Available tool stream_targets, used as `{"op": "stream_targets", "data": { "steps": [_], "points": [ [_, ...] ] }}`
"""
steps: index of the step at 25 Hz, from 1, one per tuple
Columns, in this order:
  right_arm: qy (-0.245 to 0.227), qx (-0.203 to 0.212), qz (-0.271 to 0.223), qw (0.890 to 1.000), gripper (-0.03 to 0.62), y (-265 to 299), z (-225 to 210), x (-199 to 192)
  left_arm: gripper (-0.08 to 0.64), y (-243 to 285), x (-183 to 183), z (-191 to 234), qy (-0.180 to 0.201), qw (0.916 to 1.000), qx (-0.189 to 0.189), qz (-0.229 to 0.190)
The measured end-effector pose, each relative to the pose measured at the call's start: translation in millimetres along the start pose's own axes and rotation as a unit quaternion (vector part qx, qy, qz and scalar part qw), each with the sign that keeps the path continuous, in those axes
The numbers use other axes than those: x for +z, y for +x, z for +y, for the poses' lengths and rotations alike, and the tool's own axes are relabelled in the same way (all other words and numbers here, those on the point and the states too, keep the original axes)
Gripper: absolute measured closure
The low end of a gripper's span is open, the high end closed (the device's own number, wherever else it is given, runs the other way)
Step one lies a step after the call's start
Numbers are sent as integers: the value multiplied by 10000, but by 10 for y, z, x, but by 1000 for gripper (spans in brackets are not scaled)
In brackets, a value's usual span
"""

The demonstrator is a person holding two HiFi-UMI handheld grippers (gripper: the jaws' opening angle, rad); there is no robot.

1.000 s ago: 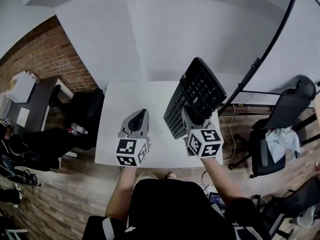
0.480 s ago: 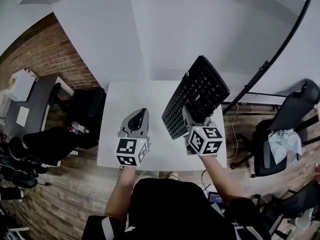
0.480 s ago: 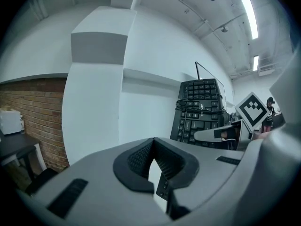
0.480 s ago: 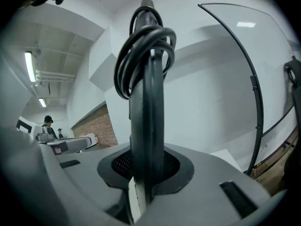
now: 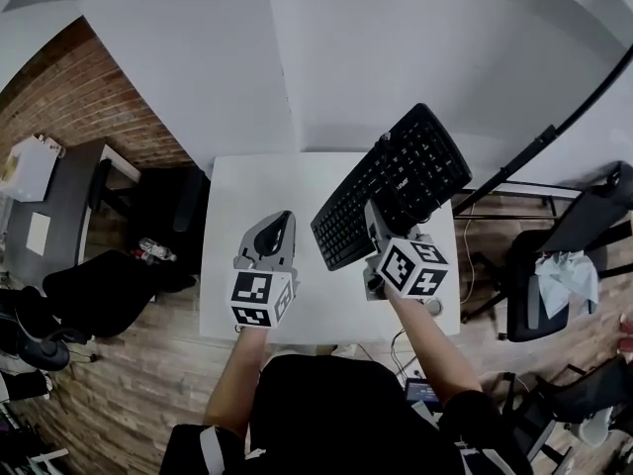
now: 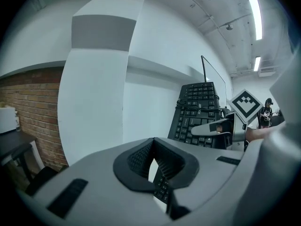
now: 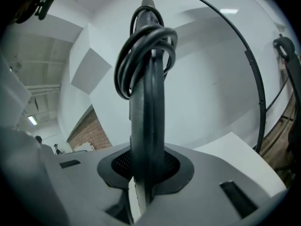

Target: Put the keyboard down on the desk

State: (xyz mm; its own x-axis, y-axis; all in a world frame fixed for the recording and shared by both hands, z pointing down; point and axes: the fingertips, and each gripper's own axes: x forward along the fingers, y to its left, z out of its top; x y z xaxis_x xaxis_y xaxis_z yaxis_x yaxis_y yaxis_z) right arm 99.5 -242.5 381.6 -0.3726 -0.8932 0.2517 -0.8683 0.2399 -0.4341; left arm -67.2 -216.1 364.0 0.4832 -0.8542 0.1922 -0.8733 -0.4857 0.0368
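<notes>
A black keyboard (image 5: 396,191) hangs tilted above the white desk (image 5: 257,191), its keys facing up and left. My right gripper (image 5: 381,221) is shut on its near long edge. In the right gripper view the keyboard (image 7: 146,126) stands edge-on between the pads, with its coiled black cable (image 7: 141,46) looped at the top. My left gripper (image 5: 272,240) hovers over the desk's left half, shut and empty. In the left gripper view the keyboard (image 6: 197,114) and the right gripper (image 6: 221,128) show to the right, beyond my left gripper (image 6: 153,166).
A white wall runs behind the desk, brick wall (image 5: 89,97) to the left. A black chair (image 5: 173,211) stands left of the desk, another chair (image 5: 554,275) to the right. A thin black pole (image 5: 554,132) slants at upper right. Wooden floor surrounds the desk.
The keyboard has swung from nearly upright toward a flatter, more diagonal lie, still in the right gripper's hold. The left gripper has stayed in place.
</notes>
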Motion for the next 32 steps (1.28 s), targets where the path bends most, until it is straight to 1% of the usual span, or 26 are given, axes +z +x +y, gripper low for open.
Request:
{"op": "stream_targets", "data": {
  "steps": [5, 10, 16, 21, 26, 32],
  "points": [
    [331, -218, 105, 9992, 497, 367, -152, -100, 548, 244, -155, 207, 98, 9996, -135, 218],
    [767, -371, 196, 9962, 496, 704, -305, -207, 548, 473, -350, 401, -82, 9989, -297, 353],
    [1201, -583, 257, 9907, 497, 1033, -500, -292, 548, 758, -551, 530, -99, 9971, -518, 557],
    [1609, -687, 309, 9841, 496, 1225, -654, -462, 548, 932, -752, 639, -192, 9954, -593, 721],
    [2035, -693, 151, 9765, 495, 1392, -816, -566, 549, 1077, -979, 659, -223, 9929, -690, 942],
    [2476, -713, -61, 9662, 495, 1556, -925, -643, 548, 1209, -1111, 707, -288, 9916, -756, 1004]
  ]
}}
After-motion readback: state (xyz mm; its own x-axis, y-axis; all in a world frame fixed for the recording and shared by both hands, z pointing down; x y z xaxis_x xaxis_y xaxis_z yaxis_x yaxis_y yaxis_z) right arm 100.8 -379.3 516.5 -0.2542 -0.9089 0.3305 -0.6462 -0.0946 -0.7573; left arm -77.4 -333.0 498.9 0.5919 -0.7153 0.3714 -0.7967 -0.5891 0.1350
